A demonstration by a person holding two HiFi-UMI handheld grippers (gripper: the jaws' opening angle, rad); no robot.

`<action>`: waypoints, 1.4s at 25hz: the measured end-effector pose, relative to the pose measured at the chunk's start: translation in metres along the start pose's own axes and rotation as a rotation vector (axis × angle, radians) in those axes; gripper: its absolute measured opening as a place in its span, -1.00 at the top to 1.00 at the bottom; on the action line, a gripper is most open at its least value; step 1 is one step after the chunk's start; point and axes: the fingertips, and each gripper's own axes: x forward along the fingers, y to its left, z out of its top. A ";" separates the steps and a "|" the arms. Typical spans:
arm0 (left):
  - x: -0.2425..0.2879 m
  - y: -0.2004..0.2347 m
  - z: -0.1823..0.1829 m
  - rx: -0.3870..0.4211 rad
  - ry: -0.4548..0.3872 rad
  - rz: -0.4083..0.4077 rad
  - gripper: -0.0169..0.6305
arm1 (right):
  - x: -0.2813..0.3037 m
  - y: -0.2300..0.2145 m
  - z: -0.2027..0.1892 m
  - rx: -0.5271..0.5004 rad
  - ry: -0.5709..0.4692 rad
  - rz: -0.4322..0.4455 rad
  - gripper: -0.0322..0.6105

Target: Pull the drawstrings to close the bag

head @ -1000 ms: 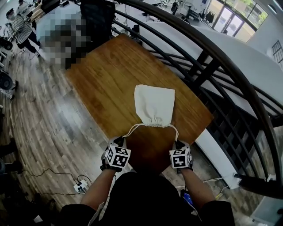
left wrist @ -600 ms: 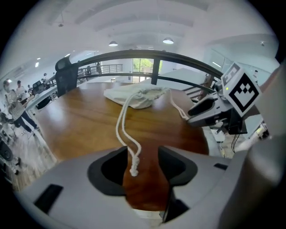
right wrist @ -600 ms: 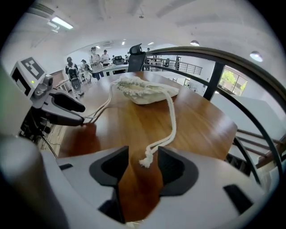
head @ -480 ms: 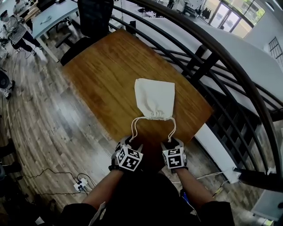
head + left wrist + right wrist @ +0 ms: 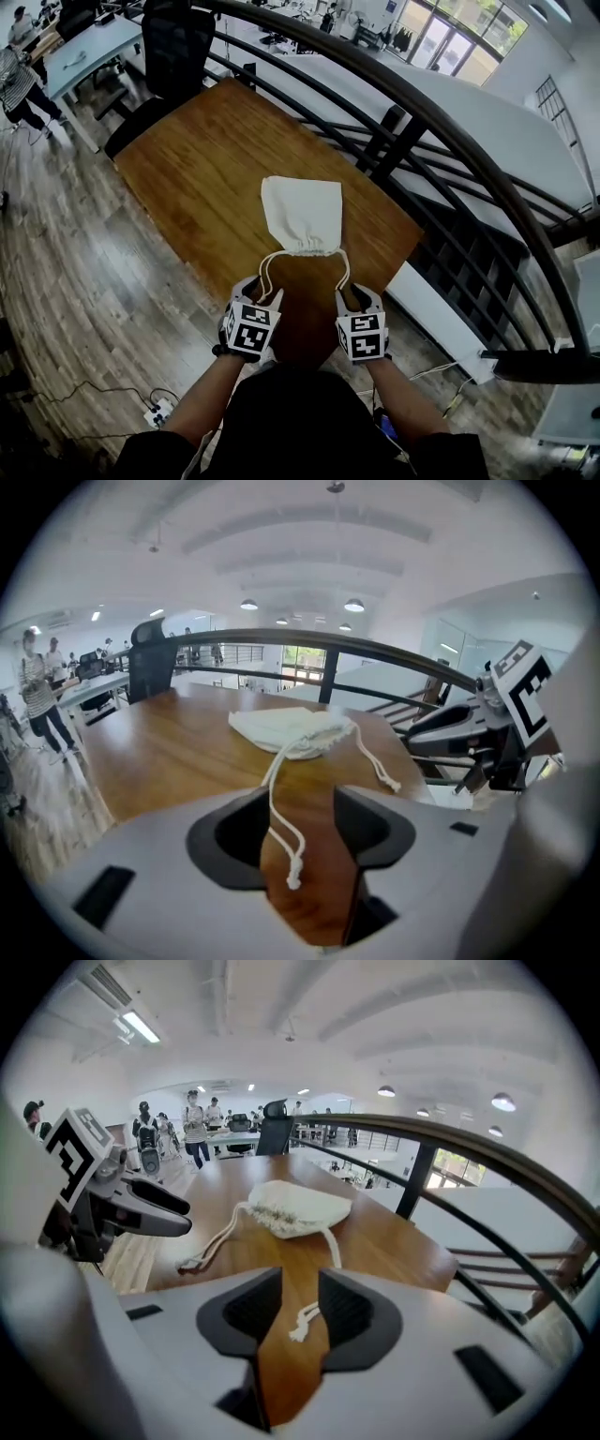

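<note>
Person in a black top carrying the left hand-held gripper [image 5: 262, 292] and right hand-held gripper [image 5: 360, 296], a matching pale grey pair.
Each hand-held gripper has a smooth light-grey shell, with black-lined recesses at the two jaws and small dark rectangular slots out to either side. Behind the jaws sits a white marker cube [image 5: 250, 328] printed with black square patterns. Behind the cubes, the black top [image 5: 281, 422] has short sleeves.

One cream cloth drawstring bag [image 5: 302, 214]. Two white drawstrings: left cord [image 5: 262, 272], right cord [image 5: 347, 270]. Two grey tools with marker cubes: left hand-held gripper [image 5: 257, 289], right hand-held gripper [image 5: 355, 296]. One brown wooden tabletop [image 5: 206, 159]. One black office chair [image 5: 173, 47]. One black curved metal railing [image 5: 469, 155]. One white power strip [image 5: 155, 411] on floor.
</note>
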 end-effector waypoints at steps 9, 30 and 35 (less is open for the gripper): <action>-0.053 0.025 0.083 -0.049 -0.233 0.144 0.51 | -0.047 -0.035 0.087 0.043 -0.276 0.023 0.87; -0.155 0.007 0.120 -0.082 -0.666 0.257 0.88 | -0.088 -0.060 0.100 0.054 -0.526 0.233 0.92; -0.152 0.011 0.117 -0.057 -0.641 0.285 0.88 | -0.088 -0.056 0.104 0.047 -0.534 0.274 0.92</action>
